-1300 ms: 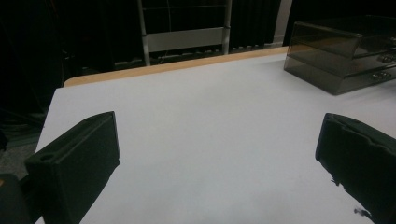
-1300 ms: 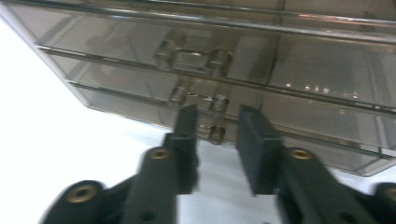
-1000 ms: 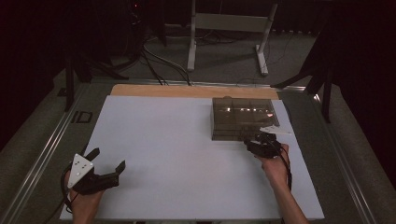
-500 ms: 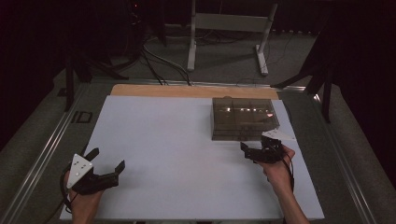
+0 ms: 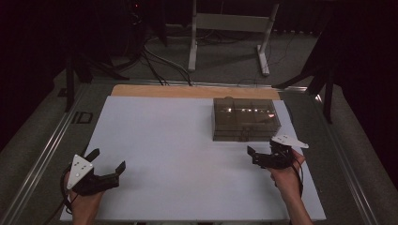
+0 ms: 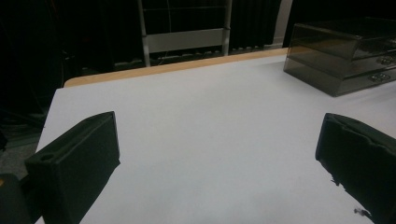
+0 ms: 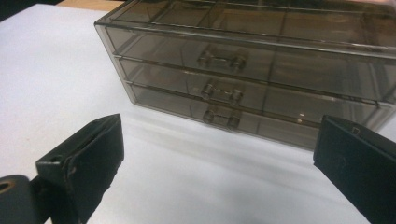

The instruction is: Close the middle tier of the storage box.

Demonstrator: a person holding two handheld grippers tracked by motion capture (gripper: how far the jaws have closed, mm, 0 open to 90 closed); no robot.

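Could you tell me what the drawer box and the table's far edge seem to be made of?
Drawer box: likely smoky clear plastic, glossy; its drawers and handles show through the walls. Table's far edge: looks like pale wood, matt; the grain is too small to confirm.

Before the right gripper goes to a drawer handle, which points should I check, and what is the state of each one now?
1. Right gripper jaws open, nothing between them: ok.
2. Drawer box all three drawers closed: ok.
3. Middle drawer handle unobstructed and facing the right gripper: ok.
4. Left gripper apart from the box, jaws open: ok.
5. Box fixed against sliding on the white table: cannot tell.
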